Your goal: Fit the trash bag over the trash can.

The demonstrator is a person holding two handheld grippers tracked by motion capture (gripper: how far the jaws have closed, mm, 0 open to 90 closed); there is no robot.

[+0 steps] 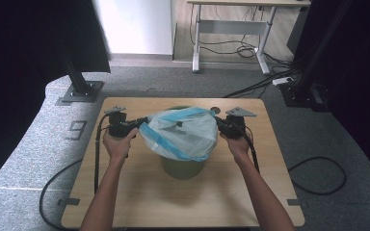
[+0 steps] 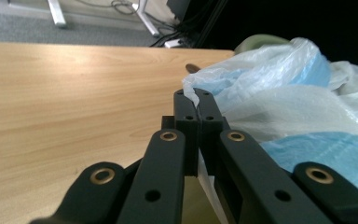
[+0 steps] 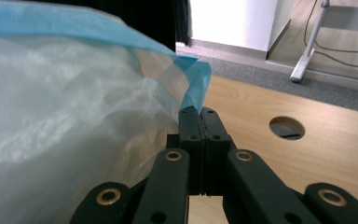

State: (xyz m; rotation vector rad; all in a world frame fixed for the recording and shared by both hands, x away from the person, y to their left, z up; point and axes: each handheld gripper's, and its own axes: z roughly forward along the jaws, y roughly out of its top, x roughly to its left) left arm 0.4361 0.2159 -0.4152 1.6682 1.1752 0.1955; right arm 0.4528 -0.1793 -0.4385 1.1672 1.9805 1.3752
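A thin white plastic bag with a blue rim band is stretched over the top of an olive-green bin in the middle of the wooden table. My left gripper is shut on the bag's left edge; in the left gripper view the film is pinched between the black jaws at my left gripper. My right gripper is shut on the bag's right edge, and the blue band rises from between its closed jaws at my right gripper.
A round cable hole sits in the tabletop near the right gripper. Cables trail from both grippers over the table's sides. Beyond the far edge are grey carpet, dark frame posts and a white desk with loose cables.
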